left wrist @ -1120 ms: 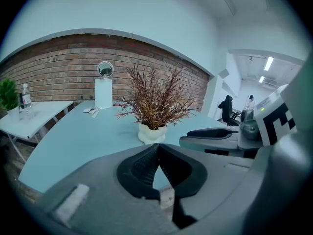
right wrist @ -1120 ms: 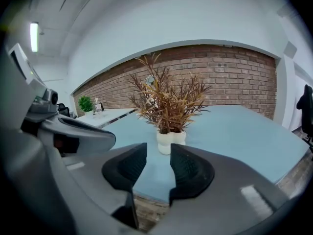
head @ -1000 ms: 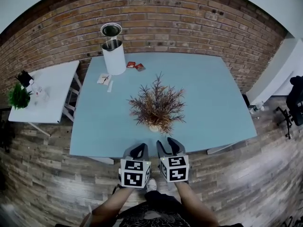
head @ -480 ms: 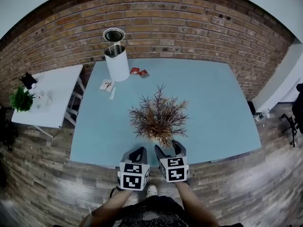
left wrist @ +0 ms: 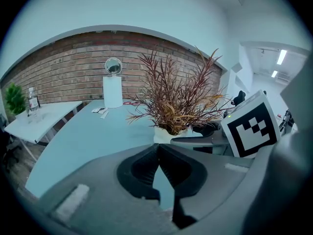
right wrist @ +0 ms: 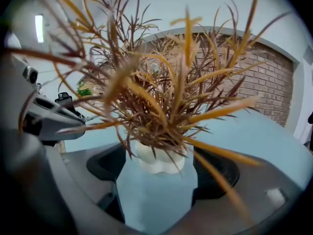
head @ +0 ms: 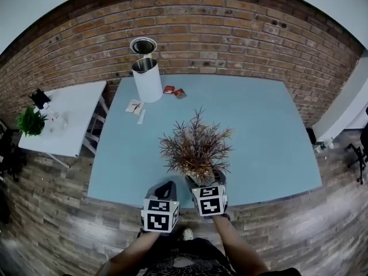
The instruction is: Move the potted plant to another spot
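Right gripper (head: 205, 178) fingers are opening around the potted plant (head: 196, 148), its pot untouched between them; beside the plant, left gripper (head: 167, 186) fingers are pressed together, empty.

Bare tabletop (head: 270, 137) right of potted plant (head: 196, 148)

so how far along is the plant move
Nothing done: the potted plant sits on the table near its front edge. In hand: the right gripper's jaws are opening, pot between them, untouched. Left gripper shut, empty. To do: grip, lift, set down elsewhere.
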Tool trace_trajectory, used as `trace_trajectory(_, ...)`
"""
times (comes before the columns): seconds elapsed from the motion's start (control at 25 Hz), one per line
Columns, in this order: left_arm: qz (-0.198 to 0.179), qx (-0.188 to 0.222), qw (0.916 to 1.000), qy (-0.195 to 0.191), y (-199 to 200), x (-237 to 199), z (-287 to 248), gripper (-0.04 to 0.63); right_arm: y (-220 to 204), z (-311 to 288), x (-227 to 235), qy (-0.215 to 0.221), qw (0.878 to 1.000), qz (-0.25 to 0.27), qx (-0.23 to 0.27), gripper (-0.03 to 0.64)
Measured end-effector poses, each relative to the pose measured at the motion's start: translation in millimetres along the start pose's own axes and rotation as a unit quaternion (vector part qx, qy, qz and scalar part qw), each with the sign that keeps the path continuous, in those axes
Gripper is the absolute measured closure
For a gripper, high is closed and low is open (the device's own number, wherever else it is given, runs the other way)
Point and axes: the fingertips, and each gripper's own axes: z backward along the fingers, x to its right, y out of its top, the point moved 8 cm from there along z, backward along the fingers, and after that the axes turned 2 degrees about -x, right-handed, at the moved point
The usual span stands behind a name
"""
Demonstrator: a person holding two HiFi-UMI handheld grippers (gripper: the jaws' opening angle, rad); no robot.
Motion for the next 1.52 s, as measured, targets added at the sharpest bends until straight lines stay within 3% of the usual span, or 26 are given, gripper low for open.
trace_trajectory(0.4, 0.004, -0.001, 1.0000, 0.005, 6.4, -10.9, -5.8, 0.595, 6.4, -14.9, 9.3, -0.026, 0.999, 0.005, -0.020, 0.158)
trace_trajectory(0.52, 0.006, 0.002, 1.0000, 0.004, 10.4, -14.0, -9.6, 0.595, 2.7, -25.0, 7.0, -0.006, 1.000, -0.001, -0.031, 0.158)
trace_trajectory(0.88, 0.012, 0.007, 0.9999, 0.000, 13.0, -24.7, -18.9, 0.595, 2.0, -35.3, 2.8, -0.010, 0.999, 0.009, -0.033, 0.186)
trace_trajectory(1.52, 0.006, 0.015, 0.9997, -0.017, 42.1, -32.1, -48.7, 0.595, 24.7, -50.7, 13.7, -0.043, 0.998, -0.002, -0.050, 0.187)
